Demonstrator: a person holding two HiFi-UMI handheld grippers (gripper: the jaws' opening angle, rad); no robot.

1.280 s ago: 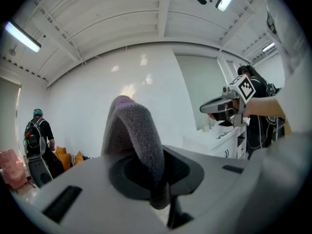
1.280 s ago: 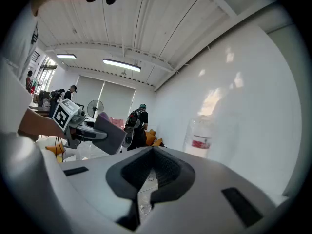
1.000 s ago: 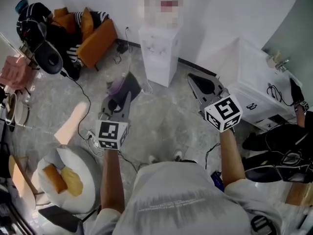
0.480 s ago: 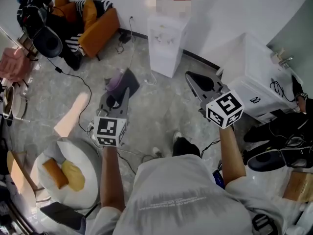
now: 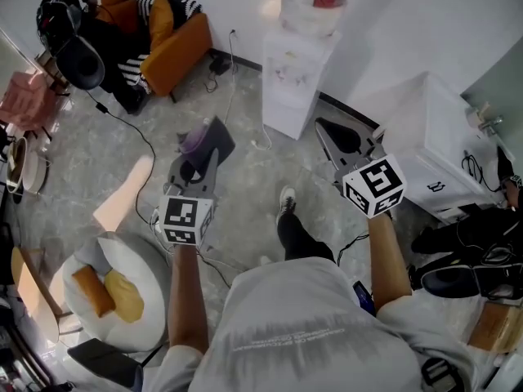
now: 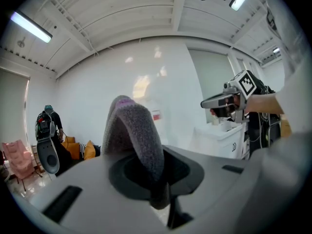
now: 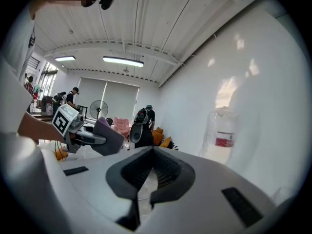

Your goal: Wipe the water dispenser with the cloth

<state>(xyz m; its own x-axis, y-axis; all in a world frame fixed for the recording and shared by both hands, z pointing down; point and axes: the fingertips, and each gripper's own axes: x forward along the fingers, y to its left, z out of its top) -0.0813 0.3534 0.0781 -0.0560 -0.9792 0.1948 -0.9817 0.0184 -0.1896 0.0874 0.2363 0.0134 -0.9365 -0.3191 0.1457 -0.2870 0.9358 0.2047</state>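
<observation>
Grey cloth (image 6: 134,130) is flopping from the clamped left hand-held gripper (image 5: 211,137), likely slipping free against the water dispenser (image 5: 296,84); the right hand-held gripper (image 5: 327,129) is hanging closed, empty.

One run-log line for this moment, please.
wiping: not begun | left gripper: jaws shut on cloth | right gripper: jaws shut, empty | water dispenser: ahead, untouched

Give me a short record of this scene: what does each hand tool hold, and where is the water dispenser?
Left tongs: shut on a grey-purple cloth
Right tongs: shut, empty
Water dispenser: white, bottle on top, against the wall ahead
Contact: cloth apart from the dispenser; wiping not begun
Nearby: orange sofa to its left, white cabinet to its right
</observation>
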